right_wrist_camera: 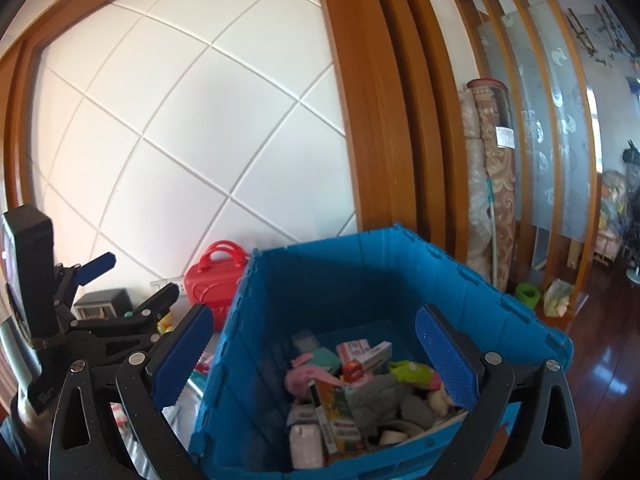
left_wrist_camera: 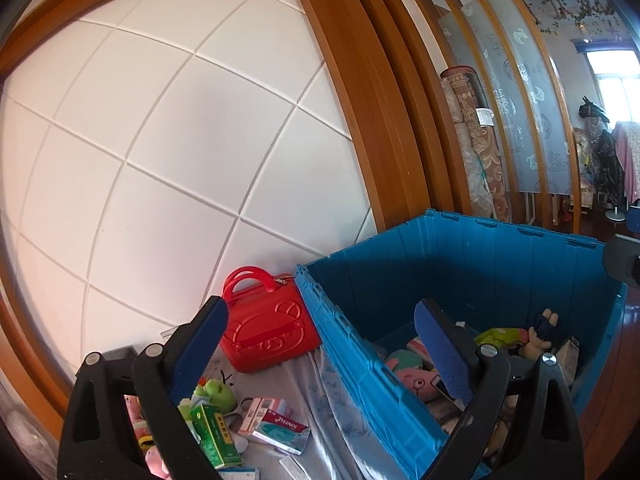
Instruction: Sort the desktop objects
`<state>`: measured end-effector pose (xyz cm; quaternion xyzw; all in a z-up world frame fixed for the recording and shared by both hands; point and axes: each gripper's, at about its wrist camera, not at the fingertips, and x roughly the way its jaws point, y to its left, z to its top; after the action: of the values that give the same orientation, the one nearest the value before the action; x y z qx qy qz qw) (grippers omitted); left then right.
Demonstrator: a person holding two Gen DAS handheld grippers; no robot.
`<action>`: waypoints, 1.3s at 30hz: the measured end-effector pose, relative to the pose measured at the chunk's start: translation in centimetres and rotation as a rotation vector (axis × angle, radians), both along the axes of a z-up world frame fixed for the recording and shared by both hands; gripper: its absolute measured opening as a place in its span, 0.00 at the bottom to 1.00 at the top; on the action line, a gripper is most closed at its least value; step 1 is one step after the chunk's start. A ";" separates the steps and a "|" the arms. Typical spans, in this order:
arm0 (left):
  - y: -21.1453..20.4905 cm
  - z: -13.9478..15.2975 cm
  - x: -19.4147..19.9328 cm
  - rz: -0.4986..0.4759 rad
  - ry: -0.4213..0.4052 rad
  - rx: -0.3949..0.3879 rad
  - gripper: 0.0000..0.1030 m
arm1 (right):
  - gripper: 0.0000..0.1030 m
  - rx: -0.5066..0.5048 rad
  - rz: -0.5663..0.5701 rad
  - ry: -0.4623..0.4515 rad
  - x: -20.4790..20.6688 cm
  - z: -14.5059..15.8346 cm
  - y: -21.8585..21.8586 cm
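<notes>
A blue plastic crate [left_wrist_camera: 352,344] [right_wrist_camera: 240,364] stands open on a cloth-covered desk. It holds several items: a pink plush [right_wrist_camera: 304,376], a grey plush [right_wrist_camera: 380,400], small boxes [right_wrist_camera: 360,356] and a green toy [right_wrist_camera: 412,372]. My right gripper [right_wrist_camera: 314,336] hangs open over the crate with nothing between its pads. My left gripper [left_wrist_camera: 320,340] [right_wrist_camera: 132,280] is open and empty, above the crate's left corner. Left of the crate lie a green box [left_wrist_camera: 212,432], a teal-and-white box [left_wrist_camera: 280,432] and a green plush [left_wrist_camera: 218,394].
A red toy handbag [left_wrist_camera: 268,332] [right_wrist_camera: 208,280] leans on the white panelled wall behind the crate. A small dark box [right_wrist_camera: 104,304] sits further left. Rolled carpets [right_wrist_camera: 492,180] stand beside wooden slats on the right, with a green roll [right_wrist_camera: 528,294] on the wood floor.
</notes>
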<state>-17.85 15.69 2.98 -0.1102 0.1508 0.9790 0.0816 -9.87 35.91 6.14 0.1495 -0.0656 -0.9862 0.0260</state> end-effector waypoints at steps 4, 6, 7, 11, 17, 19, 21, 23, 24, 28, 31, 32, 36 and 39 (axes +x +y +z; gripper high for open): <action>-1.9 -0.9 2.6 0.012 0.007 0.018 0.93 | 1.00 -0.005 -0.002 -0.020 1.8 -0.5 -0.8; -3.0 -1.3 3.8 0.019 0.010 0.027 0.93 | 1.00 -0.002 -0.011 -0.021 3.2 -0.6 -1.5; -3.6 -1.6 4.5 0.018 0.007 0.032 0.93 | 1.00 0.003 -0.016 -0.023 3.8 -0.6 -1.9; -6.5 -3.0 7.4 0.022 -0.017 0.036 0.93 | 1.00 0.020 -0.020 -0.052 7.1 -1.1 -4.4; -12.0 -5.0 12.6 0.026 -0.057 0.028 0.93 | 1.00 0.035 -0.024 -0.117 12.3 -2.5 -10.2; -14.1 -5.5 14.3 0.042 -0.055 0.040 0.93 | 1.00 0.043 -0.010 -0.136 13.7 -3.2 -12.2; -15.8 -5.9 15.8 0.054 -0.059 0.047 0.93 | 1.00 0.067 -0.015 -0.149 15.3 -4.1 -14.4; -17.5 -6.2 17.1 0.046 -0.083 0.058 0.93 | 1.00 0.083 -0.013 -0.177 16.4 -4.9 -16.2; -18.1 -6.2 17.6 0.037 -0.091 0.066 0.93 | 1.00 0.089 -0.011 -0.194 16.9 -5.3 -17.0; -20.0 -6.0 19.7 0.061 -0.073 0.068 0.93 | 1.00 0.072 0.007 -0.194 18.2 -5.7 -19.1; -21.1 -5.7 20.4 0.093 -0.069 0.081 0.93 | 1.00 0.079 0.014 -0.174 18.8 -5.5 -20.4; -21.4 -5.6 20.5 0.095 -0.073 0.091 0.93 | 1.00 0.088 0.006 -0.161 19.1 -5.4 -20.8; -21.6 -5.2 20.9 0.086 -0.077 0.095 0.93 | 1.00 0.103 -0.010 -0.136 19.5 -4.9 -21.3; -21.7 -5.0 21.2 0.083 -0.076 0.117 0.93 | 1.00 0.122 -0.026 -0.114 19.9 -4.6 -21.4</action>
<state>3.31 -6.01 -1.99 -0.1483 0.0853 0.9838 0.0529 10.06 14.51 1.53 0.2060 -0.0086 -0.9785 0.0003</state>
